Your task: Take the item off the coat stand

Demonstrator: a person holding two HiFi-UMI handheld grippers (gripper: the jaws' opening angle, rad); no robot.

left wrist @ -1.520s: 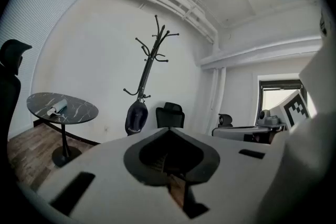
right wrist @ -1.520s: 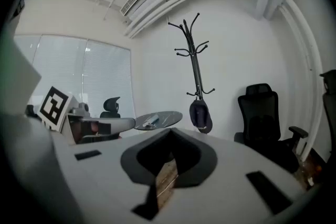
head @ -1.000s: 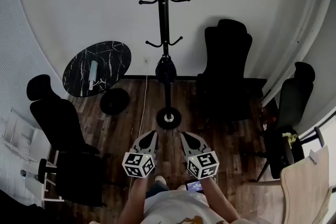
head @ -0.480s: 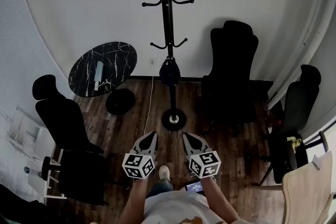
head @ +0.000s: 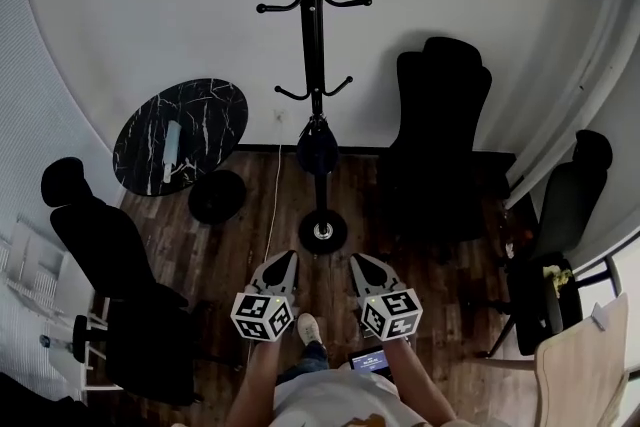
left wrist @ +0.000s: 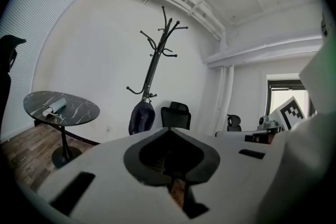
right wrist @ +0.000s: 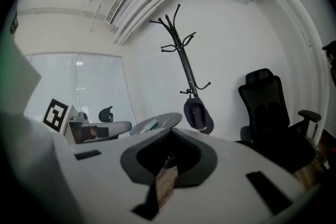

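Note:
A black coat stand point(head: 313, 35) rises against the white wall, its round base point(head: 322, 231) on the wood floor. A dark cap point(head: 317, 148) hangs from one of its low hooks; it also shows as the cap point(left wrist: 142, 117) in the left gripper view and the cap point(right wrist: 198, 114) in the right gripper view. My left gripper point(head: 285, 262) and right gripper point(head: 358, 265) are held side by side in front of me, short of the base. Both are shut with nothing between the jaws, well apart from the cap.
A round black marble table point(head: 181, 135) with a small pale object stands left of the stand. Black office chairs sit at the left point(head: 105, 245), behind the stand on the right point(head: 440, 135) and far right point(head: 560, 215). A pale wooden chair back point(head: 585, 355) is at lower right.
The view has shifted: the coat stand, table and chairs slid slightly in the frame. Both grippers stay shut, side by side, a little closer to the stand's base.

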